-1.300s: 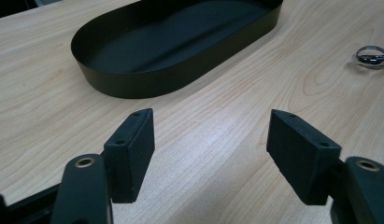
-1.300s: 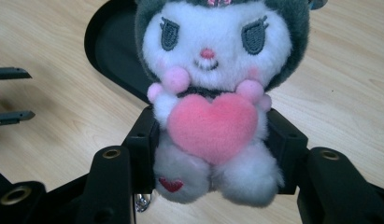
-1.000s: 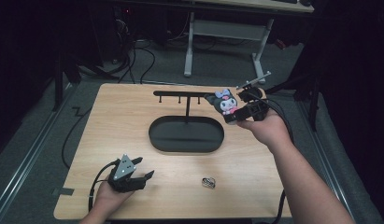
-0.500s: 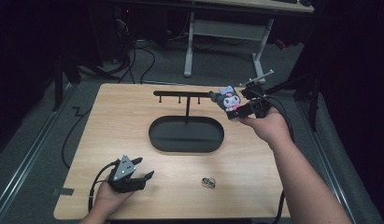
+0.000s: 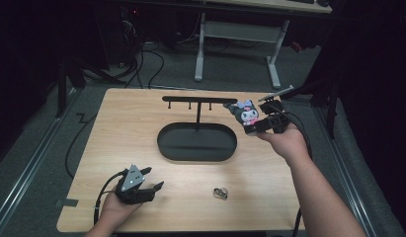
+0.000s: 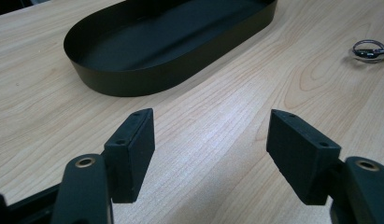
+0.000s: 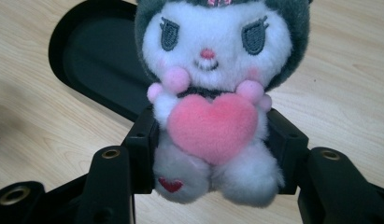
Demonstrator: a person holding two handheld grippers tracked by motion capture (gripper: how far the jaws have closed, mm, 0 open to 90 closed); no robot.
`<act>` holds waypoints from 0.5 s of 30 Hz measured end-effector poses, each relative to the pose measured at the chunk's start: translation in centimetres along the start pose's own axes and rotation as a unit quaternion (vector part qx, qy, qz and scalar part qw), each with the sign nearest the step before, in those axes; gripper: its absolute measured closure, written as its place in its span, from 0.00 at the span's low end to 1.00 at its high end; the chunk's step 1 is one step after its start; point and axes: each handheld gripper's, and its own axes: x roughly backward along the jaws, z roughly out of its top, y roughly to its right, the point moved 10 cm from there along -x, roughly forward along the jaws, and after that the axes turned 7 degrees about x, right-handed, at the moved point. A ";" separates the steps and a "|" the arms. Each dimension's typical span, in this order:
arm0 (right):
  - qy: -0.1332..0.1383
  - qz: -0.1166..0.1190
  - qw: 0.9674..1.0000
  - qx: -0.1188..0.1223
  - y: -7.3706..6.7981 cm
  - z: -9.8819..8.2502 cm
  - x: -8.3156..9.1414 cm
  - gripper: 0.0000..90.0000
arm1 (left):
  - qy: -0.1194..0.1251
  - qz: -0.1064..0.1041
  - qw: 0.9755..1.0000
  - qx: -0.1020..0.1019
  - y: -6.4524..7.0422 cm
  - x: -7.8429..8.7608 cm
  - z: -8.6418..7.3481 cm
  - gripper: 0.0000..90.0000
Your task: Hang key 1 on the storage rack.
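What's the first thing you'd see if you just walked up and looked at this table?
The fluffy toy with the white face and pink heart, pinched at its body between the fingers of the right gripper, up by the right end of the hook stand. Next, the big black oval tray in the middle of the wooden table, and the left gripper resting open near the front.

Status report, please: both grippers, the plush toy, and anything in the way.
Right gripper shut on plush toy, beside hook stand. Left gripper open, empty, on table. Key ring lies apart; path clear.
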 end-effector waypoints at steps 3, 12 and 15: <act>-0.003 0.001 1.000 -0.003 0.3 -0.8 -0.5 0.52 | -0.001 0.000 1.000 -0.002 0.1 -0.1 0.0 0.37; -0.016 0.000 1.000 -0.003 0.5 -1.8 -2.2 0.52 | -0.005 0.000 1.000 -0.006 0.3 -0.1 -0.2 0.37; -0.013 0.002 1.000 -0.005 0.5 -1.9 -2.7 0.51 | -0.007 -0.001 1.000 -0.006 0.4 -0.1 -0.3 0.37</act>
